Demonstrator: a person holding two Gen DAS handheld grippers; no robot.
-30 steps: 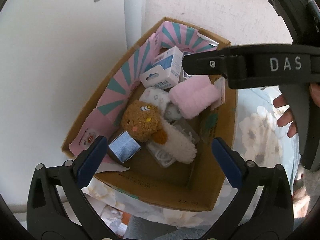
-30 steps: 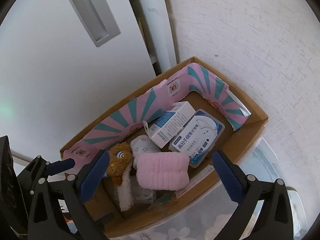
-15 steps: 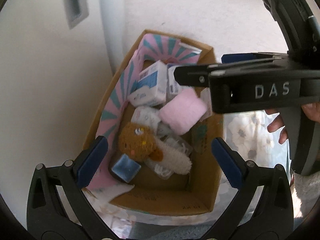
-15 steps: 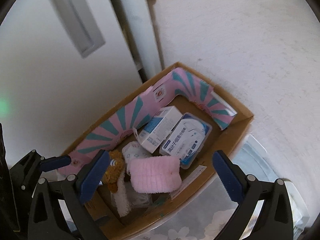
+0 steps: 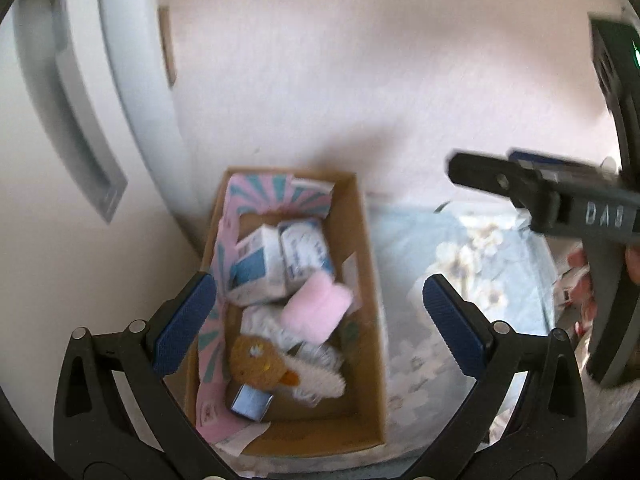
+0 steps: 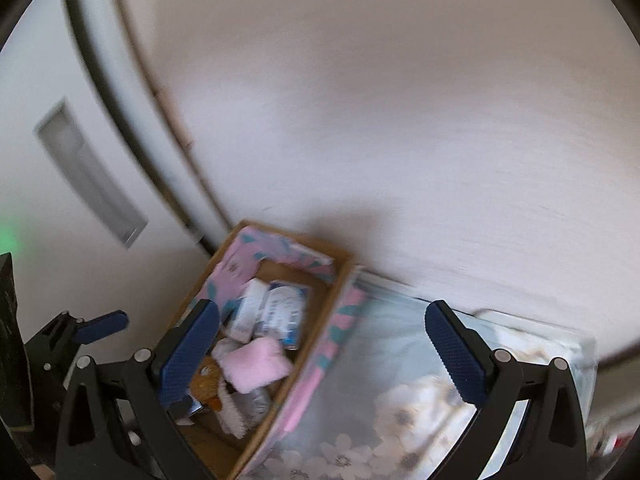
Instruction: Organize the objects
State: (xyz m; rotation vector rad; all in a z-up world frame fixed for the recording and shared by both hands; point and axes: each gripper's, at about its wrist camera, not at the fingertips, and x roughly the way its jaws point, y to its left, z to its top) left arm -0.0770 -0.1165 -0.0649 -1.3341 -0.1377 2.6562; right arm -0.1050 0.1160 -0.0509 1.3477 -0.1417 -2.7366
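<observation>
A cardboard box (image 5: 366, 248) with a pink and teal lining stands against the wall. In it lie a pink fuzzy roll (image 5: 316, 311), two white and blue boxes (image 5: 260, 266), a brown plush toy (image 5: 256, 362) and a small silver box (image 5: 250, 400). The cardboard box also shows in the right wrist view (image 6: 320, 320) with the pink roll (image 6: 256, 364). My left gripper (image 5: 318, 320) is open and empty above the cardboard box. My right gripper (image 6: 322, 348) is open and empty, over the cardboard box's right edge.
A light blue floral cloth (image 5: 460, 264) covers the surface right of the box; it also shows in the right wrist view (image 6: 400, 400). A white wall (image 5: 360, 80) stands behind. A white door with a recessed handle (image 5: 68, 120) is at the left.
Both grippers have pulled back and up from the box, so it looks smaller. The right gripper has swung away to the right. Both stay open and empty.
</observation>
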